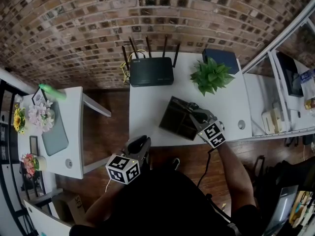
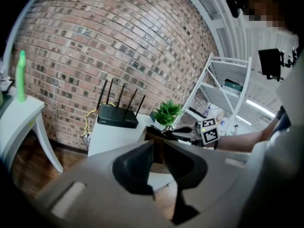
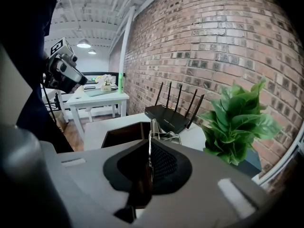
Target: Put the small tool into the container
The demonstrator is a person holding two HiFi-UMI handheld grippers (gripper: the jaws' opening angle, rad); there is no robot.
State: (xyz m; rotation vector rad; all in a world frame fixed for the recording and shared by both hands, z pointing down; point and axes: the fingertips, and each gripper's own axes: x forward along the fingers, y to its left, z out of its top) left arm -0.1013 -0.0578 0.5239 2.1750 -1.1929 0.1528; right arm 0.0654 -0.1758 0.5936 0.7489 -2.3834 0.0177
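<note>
Holding what looks like a small metal tool [image 3: 152,133] clamped in our right gripper [image 3: 150,152] over the dark container [image 1: 176,118]; our left gripper [image 2: 159,152] hangs empty, jaws slightly apart.

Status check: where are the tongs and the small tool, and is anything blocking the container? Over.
Right tongs shut on small tool, above container. Left tongs open, empty, short of table. Nothing blocking; plant, router behind.

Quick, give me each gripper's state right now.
Left gripper: open, empty.
Right gripper: closed on the small tool.
</note>
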